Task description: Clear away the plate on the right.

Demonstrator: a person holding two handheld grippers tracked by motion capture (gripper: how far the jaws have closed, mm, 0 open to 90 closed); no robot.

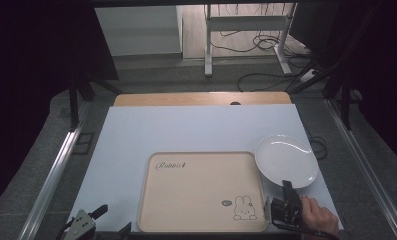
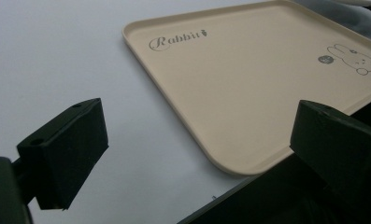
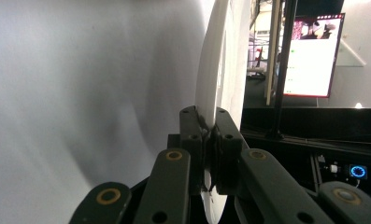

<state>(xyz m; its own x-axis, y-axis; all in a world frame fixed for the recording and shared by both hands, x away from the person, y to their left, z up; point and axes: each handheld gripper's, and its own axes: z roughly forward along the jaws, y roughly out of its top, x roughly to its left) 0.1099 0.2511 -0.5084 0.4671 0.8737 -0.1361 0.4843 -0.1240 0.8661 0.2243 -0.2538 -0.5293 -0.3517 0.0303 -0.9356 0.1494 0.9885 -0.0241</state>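
Note:
A round white plate (image 1: 286, 160) lies on the pale mat to the right of a beige tray (image 1: 202, 192) printed with "Rabbit" and a bunny drawing. My right gripper (image 1: 287, 186), held by a hand at the bottom right, is shut on the plate's near rim. In the right gripper view the two black jaws pinch the thin rim of the plate (image 3: 219, 74), which runs edge-on up the frame. My left gripper (image 1: 100, 211) rests at the bottom left, jaws wide apart with nothing between them. The left gripper view looks across the tray (image 2: 248, 79) from its near left corner.
The pale mat (image 1: 196, 131) covers a wooden table whose far edge (image 1: 202, 98) shows beyond it. Metal rails run along both sides. Desk legs and cables stand on the floor at the back. A lit monitor (image 3: 313, 56) glows in the right gripper view.

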